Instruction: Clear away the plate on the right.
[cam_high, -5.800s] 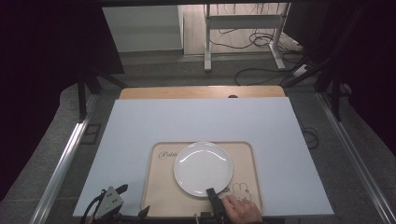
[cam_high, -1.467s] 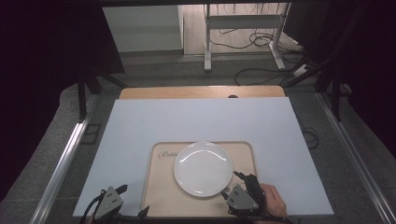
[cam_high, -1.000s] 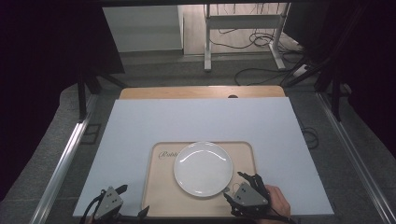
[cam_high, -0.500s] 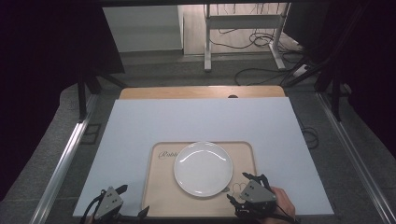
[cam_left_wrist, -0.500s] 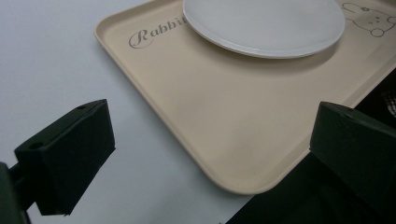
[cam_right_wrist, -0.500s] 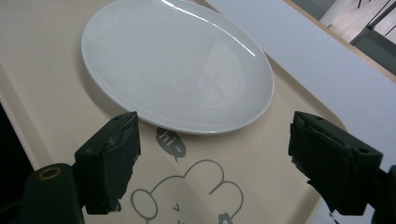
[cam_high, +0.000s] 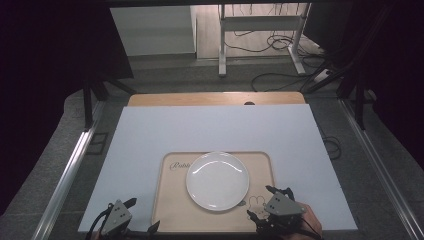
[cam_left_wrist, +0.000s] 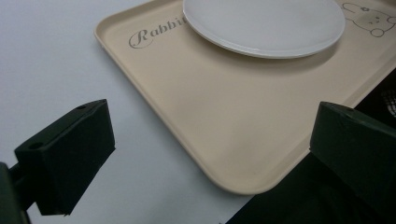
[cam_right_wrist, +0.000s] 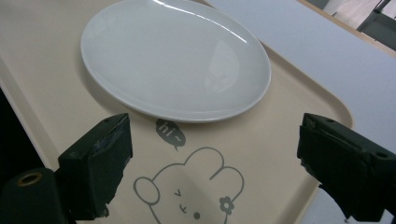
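Note:
A round white plate (cam_high: 217, 180) lies empty in the middle of a beige tray (cam_high: 172, 210) near the table's front edge. My right gripper (cam_high: 261, 202) is open over the tray's near right corner, above a printed rabbit (cam_right_wrist: 191, 191). In the right gripper view the plate (cam_right_wrist: 173, 60) lies just beyond the wide-apart jaws of that gripper (cam_right_wrist: 219, 163), nothing between them. My left gripper (cam_high: 143, 214) rests open at the tray's near left corner. In the left gripper view the tray (cam_left_wrist: 210, 116) and plate (cam_left_wrist: 266, 21) lie ahead of this gripper (cam_left_wrist: 212, 158).
The tray sits on a white board (cam_high: 215, 130) that covers a wooden table (cam_high: 215, 98). Metal rails (cam_high: 70, 170) run along both sides. Cables and a desk frame (cam_high: 260, 25) are on the floor beyond the far edge.
My right gripper has drifted to the right along the tray's near edge, from near the plate's front rim to the rabbit corner. The left gripper, plate and tray have stayed put.

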